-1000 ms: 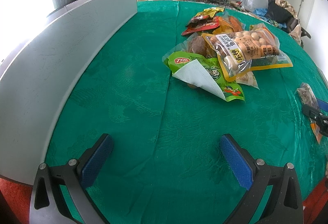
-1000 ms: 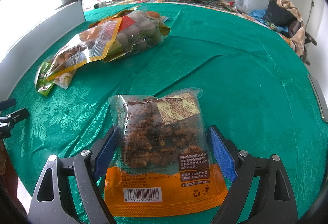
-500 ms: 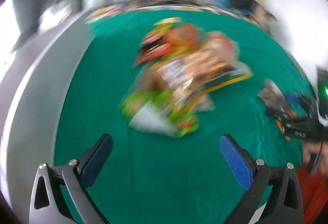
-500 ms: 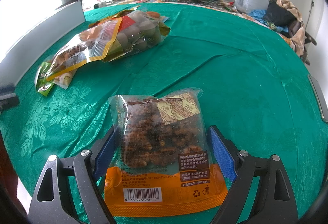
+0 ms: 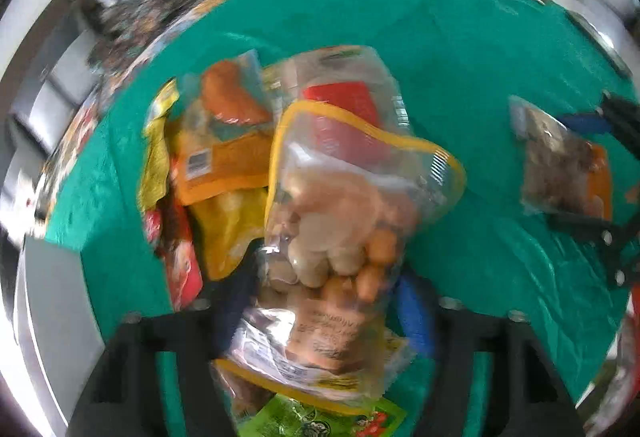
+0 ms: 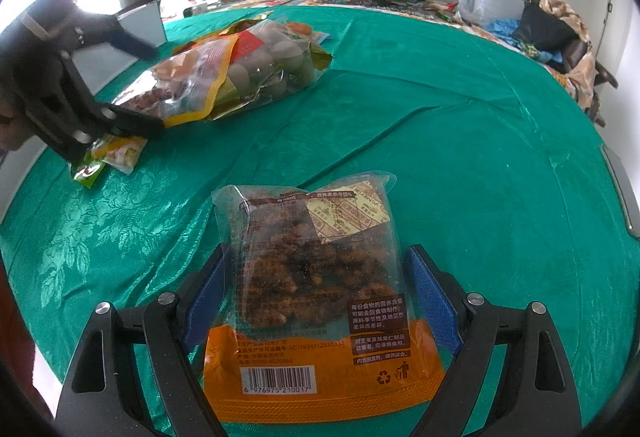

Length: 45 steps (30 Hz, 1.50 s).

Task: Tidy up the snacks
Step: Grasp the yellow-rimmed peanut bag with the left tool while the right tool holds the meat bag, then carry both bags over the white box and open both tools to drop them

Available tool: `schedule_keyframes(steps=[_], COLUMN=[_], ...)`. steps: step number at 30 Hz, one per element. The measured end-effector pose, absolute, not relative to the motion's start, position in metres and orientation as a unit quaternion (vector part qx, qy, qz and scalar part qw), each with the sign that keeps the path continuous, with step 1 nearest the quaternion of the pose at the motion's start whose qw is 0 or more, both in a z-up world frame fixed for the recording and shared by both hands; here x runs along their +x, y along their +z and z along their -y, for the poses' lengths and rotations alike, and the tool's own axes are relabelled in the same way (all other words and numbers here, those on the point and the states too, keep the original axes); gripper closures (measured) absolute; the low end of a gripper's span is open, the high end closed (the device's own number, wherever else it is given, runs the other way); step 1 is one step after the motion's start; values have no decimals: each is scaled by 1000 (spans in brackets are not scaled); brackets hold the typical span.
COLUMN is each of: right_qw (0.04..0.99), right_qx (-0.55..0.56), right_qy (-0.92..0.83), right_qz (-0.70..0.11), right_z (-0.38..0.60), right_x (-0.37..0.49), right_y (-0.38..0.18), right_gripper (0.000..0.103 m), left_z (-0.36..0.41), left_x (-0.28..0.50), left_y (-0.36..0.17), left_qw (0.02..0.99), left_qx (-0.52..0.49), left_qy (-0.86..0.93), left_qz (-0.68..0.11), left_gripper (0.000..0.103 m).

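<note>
Green patterned cloth (image 5: 460, 37) covers the table in the left wrist view, which is blurred. The left gripper (image 5: 320, 313) points steeply down over the snack pile (image 5: 248, 165), and its jaws have just been closing. A clear bag with a yellow border (image 5: 340, 205), filled with pale round pieces, lies between the blue pads (image 5: 414, 317); whether the pads press on it cannot be told through the blur. Orange, yellow and red packets lie beside this bag, and a green packet (image 5: 320, 419) sits at the lower edge. A separate nut bag (image 5: 560, 165) rests on the cloth to the right, with the right gripper (image 5: 600, 173) around it. In the right wrist view, the right gripper (image 6: 316, 297) straddles the nut bag (image 6: 316, 277), which lies flat on the cloth (image 6: 460, 117) with its orange barcode end nearest the camera. The jaws stand apart, with a blue pad close beside each long edge of the bag and no visible pinching of the film. The left gripper (image 6: 132, 89) reaches into the snack pile (image 6: 240, 69) at the upper left.
</note>
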State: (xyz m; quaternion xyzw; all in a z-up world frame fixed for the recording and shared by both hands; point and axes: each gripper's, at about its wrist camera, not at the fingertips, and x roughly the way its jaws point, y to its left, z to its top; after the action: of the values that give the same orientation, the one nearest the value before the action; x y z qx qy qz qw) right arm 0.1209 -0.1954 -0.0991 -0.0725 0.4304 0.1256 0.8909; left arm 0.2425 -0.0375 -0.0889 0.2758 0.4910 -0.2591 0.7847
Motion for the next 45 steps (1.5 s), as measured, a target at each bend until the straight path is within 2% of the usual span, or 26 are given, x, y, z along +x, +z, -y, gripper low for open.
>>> schedule_keyframes(steps=[3,5,6,7,13,18,24,27,32,35,36,37,38,40,45], right_qw=[887,880,875,872,851,844,833,815,794,783,784,782,777,773,788], right_qx=[-73,-79,-78,-68,97,144,150,141,109,101,91,83,76,82,78], right_qy=[126,120,122,123,134,164,272,343,411,424,419,413,406,394,399], right_qz=[-437,-453,-462,-469,-499,-491,-457,-445,-434,-443,-449,-459,-474,-491,-462], right_z=[199,199,199,201,244,231,130,45,-96,-160,-185,-199,-210,-222,-208], right_x=[121,123,126,128,134,132,149,165,184,193,195,198,201,202,195], right_y=[-99,-97,-95,-91,-76,-45,22,55,77,72,64,57,49,39,40], right_gripper=[15,20,30,32,34,34,34,33,33,27,16,12,12,12,12], left_z=[22,6,-2,-9,-78,-160,-274,-325,-402,-424,-431,-435,-438,-441,-433], left_x=[242,234,228,224,185,161,143,133,118,105,101,98,96,94,84], left_y=[-81,-72,-67,-61,-7,43,74,69,43,24,18,11,7,3,1], left_qw=[806,821,827,833,869,891,913,913,903,895,891,888,887,888,893], left_qx=[221,182,161,142,5,-89,-118,-130,-135,-129,-131,-138,-147,-160,-166], left_qy=[-251,-243,-242,-239,-223,-195,-99,-43,58,102,116,124,131,134,145], left_qz=[-489,-483,-481,-478,-442,-400,-378,-384,-403,-415,-419,-422,-419,-409,-393], left_gripper=[46,47,46,46,46,46,46,46,45,38,26,15,11,7,6])
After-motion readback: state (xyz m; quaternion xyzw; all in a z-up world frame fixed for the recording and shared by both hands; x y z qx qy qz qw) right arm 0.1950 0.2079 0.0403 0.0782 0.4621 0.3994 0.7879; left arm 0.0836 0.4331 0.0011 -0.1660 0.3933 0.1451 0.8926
